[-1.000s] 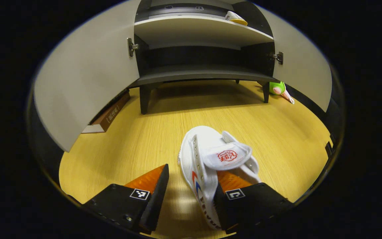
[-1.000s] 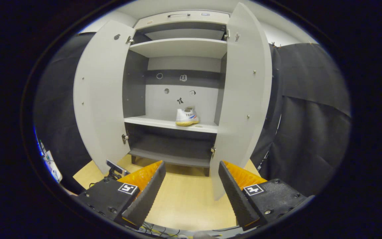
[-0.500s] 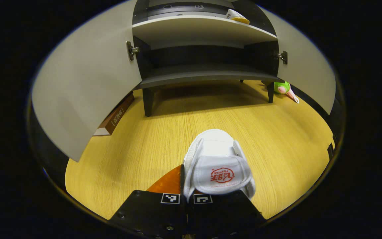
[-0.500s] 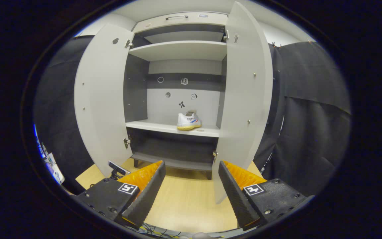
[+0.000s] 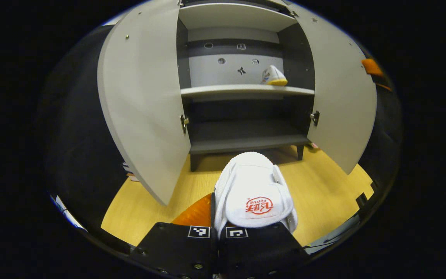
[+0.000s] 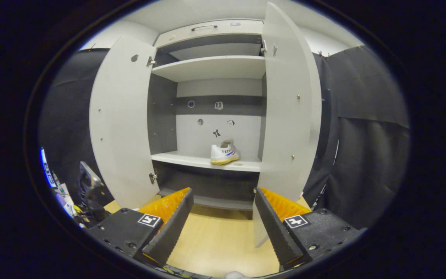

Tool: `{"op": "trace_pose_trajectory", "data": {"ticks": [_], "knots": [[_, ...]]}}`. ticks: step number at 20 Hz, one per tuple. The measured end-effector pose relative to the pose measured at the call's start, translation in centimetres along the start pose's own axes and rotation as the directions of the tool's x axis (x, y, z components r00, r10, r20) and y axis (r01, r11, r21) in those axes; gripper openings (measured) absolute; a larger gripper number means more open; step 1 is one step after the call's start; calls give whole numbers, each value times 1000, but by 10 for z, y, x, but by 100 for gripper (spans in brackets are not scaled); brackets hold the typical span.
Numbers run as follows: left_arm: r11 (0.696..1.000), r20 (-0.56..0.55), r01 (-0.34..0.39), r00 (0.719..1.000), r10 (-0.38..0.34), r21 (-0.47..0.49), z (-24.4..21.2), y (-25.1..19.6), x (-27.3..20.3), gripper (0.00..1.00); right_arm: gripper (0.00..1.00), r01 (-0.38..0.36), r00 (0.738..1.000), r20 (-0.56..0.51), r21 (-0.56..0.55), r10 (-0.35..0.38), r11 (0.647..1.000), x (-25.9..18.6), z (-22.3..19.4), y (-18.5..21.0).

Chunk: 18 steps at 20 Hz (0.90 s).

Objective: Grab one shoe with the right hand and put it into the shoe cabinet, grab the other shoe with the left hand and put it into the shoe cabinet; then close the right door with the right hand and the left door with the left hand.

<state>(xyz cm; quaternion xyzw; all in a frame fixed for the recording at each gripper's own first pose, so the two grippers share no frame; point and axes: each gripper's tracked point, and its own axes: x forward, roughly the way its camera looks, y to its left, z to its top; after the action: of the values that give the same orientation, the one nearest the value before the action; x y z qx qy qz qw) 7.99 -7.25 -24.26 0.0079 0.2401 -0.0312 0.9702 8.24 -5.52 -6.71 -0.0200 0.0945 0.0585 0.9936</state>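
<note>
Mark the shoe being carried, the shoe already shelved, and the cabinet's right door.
carried shoe (image 5: pixel 254 193), left gripper view, on its white strap.
shelved shoe (image 6: pixel 225 154), right gripper view, on its side.
right door (image 6: pixel 287 116), right gripper view, on its inner panel.

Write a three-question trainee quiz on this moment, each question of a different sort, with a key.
1. True or false: both doors of the cabinet are open.
2. Multiple choice: the left gripper is A) open over the floor, B) shut on a shoe, C) pushing the left door.
3. Fill in: the other shoe stands on the cabinet's ______ shelf, while the right gripper is open.

Key: 1 true; 2 B; 3 middle.
</note>
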Motion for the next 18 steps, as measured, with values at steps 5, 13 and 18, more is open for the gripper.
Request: {"op": "trace_pose_trajectory", "data": {"ticks": [5,13,18], "knots": [[999,129,-24,991,29,-39,106,7,-20,11,100,-31,999,22,15,30,999,11,8,-3],[998,337,-50,940,61,-40,264,3,38,10,100,-89,995,46,-1,89,996,11,20,-2],[995,382,-82,919,95,-51,327,1,106,10,100,-112,993,25,-11,113,994,15,15,1]]}}
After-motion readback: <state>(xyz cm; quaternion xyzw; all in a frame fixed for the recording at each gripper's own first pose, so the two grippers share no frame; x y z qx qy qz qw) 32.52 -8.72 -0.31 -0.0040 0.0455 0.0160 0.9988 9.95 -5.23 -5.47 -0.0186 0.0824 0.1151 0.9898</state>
